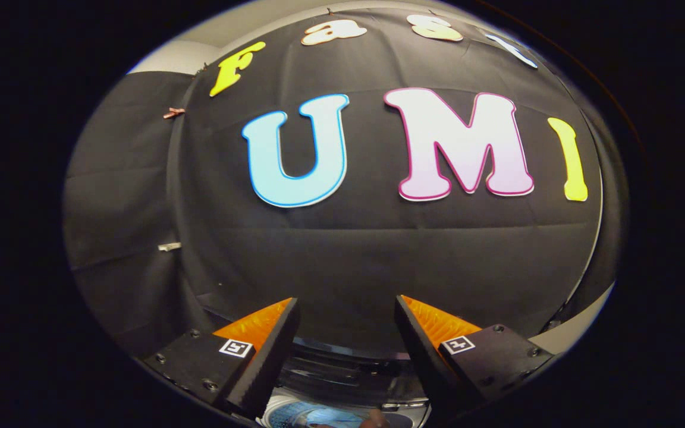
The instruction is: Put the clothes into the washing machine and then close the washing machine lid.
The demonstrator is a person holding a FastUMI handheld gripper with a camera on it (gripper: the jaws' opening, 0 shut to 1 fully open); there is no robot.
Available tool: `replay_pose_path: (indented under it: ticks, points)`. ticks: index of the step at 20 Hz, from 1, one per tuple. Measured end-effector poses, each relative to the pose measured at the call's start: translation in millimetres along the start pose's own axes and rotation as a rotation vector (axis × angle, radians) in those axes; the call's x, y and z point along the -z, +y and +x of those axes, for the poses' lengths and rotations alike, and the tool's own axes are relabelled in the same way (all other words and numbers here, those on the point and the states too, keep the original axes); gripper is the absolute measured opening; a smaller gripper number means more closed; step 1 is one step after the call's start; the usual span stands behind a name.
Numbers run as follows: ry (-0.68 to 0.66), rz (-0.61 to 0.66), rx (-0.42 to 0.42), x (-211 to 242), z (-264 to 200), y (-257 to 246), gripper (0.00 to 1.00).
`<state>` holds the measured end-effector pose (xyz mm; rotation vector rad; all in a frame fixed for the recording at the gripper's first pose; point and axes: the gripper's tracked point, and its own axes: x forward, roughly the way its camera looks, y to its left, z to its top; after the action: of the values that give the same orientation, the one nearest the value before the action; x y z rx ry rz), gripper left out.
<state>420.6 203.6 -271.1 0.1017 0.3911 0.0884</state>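
Note:
My gripper [347, 309] is open, its two fingers [271, 351] spread wide with nothing between them. It points at the black cloth wall [342, 255] of the booth. Low between the fingers I see the washing machine [342, 371], a dark curved rear edge and part of its open top. A bit of the pale drum [295, 415] with something bluish inside shows just under the fingers. Whether that is clothing I cannot tell. The lid is hidden.
A second black cloth panel [122, 208] hangs to the left of the main one. A pale wall strip [574, 333] shows past the right finger.

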Motion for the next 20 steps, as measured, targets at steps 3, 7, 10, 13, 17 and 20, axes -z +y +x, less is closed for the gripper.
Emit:
replay_pose_path:
  ticks: [3,7,10,13,17,20]
  points:
    - [0.032,-0.021,0.044,9.0,6.8,-12.0,0.99]
    - [0.090,-0.010,0.072,20.8,10.9,-20.6,0.99]
    - [0.153,0.041,0.092,31.0,13.7,-28.2,0.99]
    - [0.168,0.088,0.092,33.4,14.5,-29.6,0.99]
    - [0.191,0.057,0.106,36.1,10.7,-29.0,1.00]
    - [0.249,0.066,0.111,40.3,-1.4,-24.7,1.00]
